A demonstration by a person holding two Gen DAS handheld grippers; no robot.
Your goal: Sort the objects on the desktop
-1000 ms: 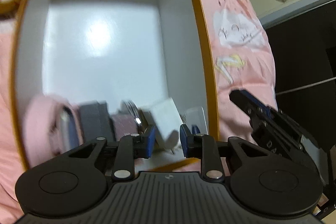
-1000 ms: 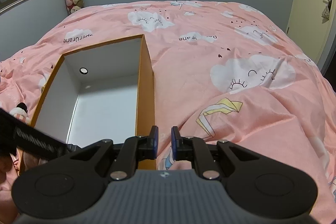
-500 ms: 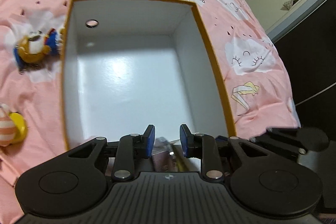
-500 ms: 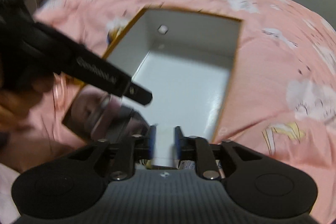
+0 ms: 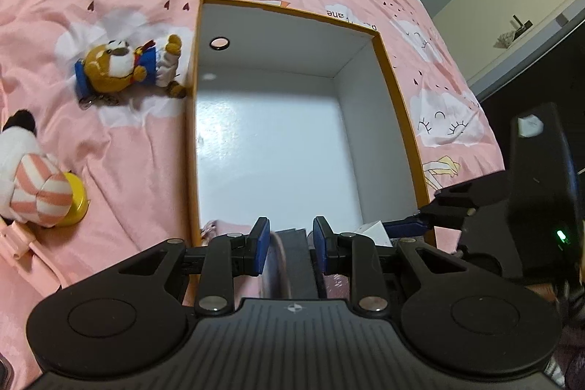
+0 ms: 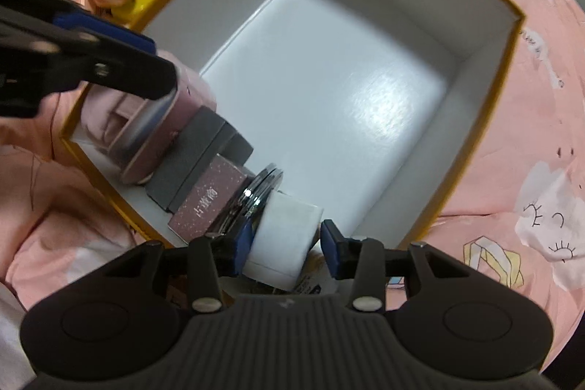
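Note:
An orange-rimmed box (image 5: 398, 90) with a white inside lies on pink bedding. Along its near wall stand a pink round case (image 6: 161, 123), a grey box (image 6: 193, 152), a mauve box (image 6: 208, 203), a silver disc (image 6: 256, 192) and a white block (image 6: 285, 236). My right gripper (image 6: 285, 245) points down into that corner, its jaws opening. The white block sits between them, touching the left pad, with a gap at the right pad. My left gripper (image 5: 289, 245) hovers open over the pink case and grey box, gripping nothing.
A brown plush bear (image 5: 120, 68) lies on the bedding left of the box. Nearer lies a striped plush (image 5: 33, 178) with a yellow piece (image 5: 75, 207). The far part of the box floor (image 5: 278, 141) is bare. A dark cabinet stands at the right.
My right gripper swung from facing across the bed to pointing down into the box, and its jaws opened around the white block. My left gripper drew back and rose from the box.

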